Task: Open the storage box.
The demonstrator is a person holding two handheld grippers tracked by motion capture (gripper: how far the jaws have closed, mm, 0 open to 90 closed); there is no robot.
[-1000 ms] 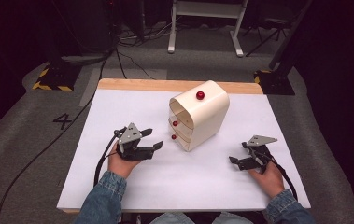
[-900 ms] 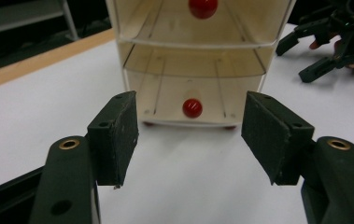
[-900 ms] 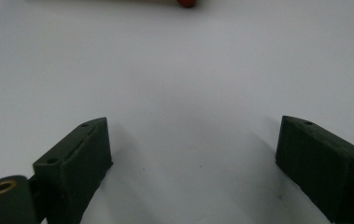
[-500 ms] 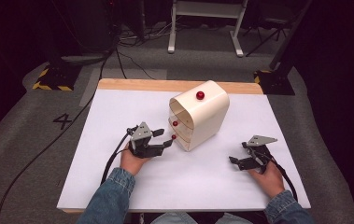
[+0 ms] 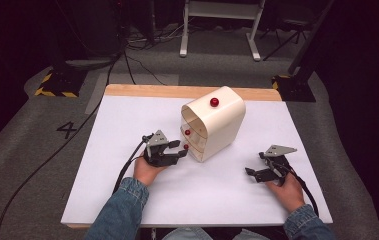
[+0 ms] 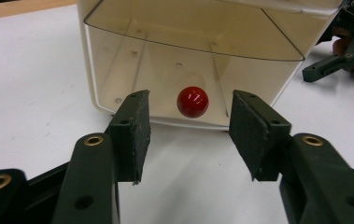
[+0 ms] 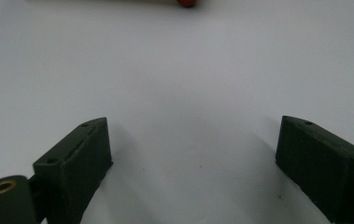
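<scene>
White counter [image 5: 127, 150] carries a cream drawer unit [image 5: 222, 125]. Left gripper [image 6: 188, 135], jaws apart, faces the bottom drawer's red knob [image 6: 193, 101]: centre it before closing. Right gripper [image 5: 257, 172] rests agape, well apart.

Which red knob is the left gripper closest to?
The lowest knob, on the cabinet's bottom drawer: it sits just ahead of the open left gripper. The others are higher up.

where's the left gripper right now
In the high view the left gripper sits left of centre on the white table, jaws open at the cream drawer unit's lowest red knob.
</scene>
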